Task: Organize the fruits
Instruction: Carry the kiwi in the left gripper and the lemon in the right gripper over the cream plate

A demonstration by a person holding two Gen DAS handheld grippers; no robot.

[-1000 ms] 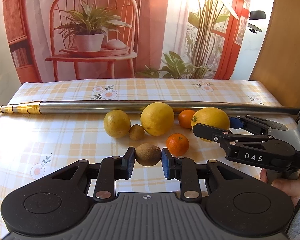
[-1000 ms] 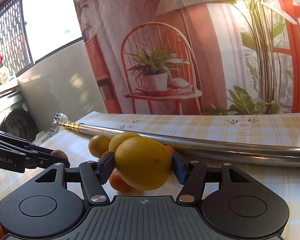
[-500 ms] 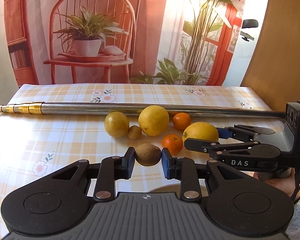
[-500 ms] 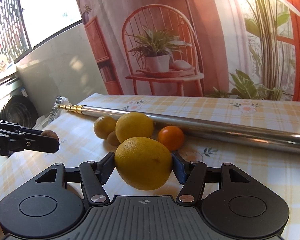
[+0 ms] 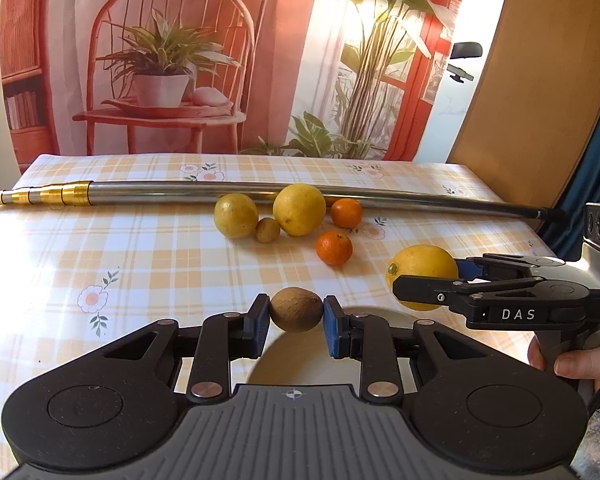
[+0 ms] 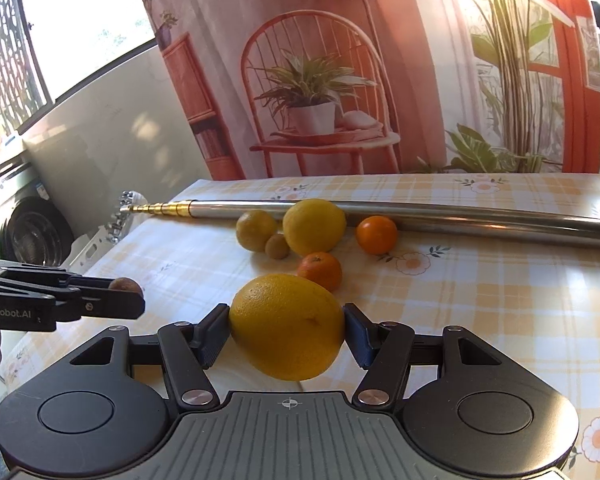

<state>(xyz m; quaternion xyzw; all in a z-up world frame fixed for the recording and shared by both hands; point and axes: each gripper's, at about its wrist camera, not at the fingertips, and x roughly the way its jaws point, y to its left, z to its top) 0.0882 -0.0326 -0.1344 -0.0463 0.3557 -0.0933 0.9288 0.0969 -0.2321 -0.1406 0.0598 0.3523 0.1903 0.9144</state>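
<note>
My left gripper (image 5: 296,314) is shut on a brown kiwi (image 5: 296,309), held above the near part of the table. My right gripper (image 6: 286,330) is shut on a large yellow-orange citrus (image 6: 287,326); in the left wrist view that citrus (image 5: 422,268) hangs at the right, in front of the other fruit. By the metal pole lie a big lemon (image 5: 299,209), a smaller lemon (image 5: 235,215), a small kiwi (image 5: 267,229) between them and two tangerines (image 5: 334,247) (image 5: 346,213).
A long metal telescopic pole (image 5: 228,192) with a gold end lies across the far side of the checked tablecloth (image 5: 112,264). A printed backdrop hangs behind the table. A hand (image 5: 576,360) holds the right gripper's handle. An appliance (image 6: 32,232) stands left of the table.
Both grippers have drawn back toward the near edge and risen, each still holding its fruit. The large citrus has left the cluster and moved right. The fruit by the pole has stayed put.
</note>
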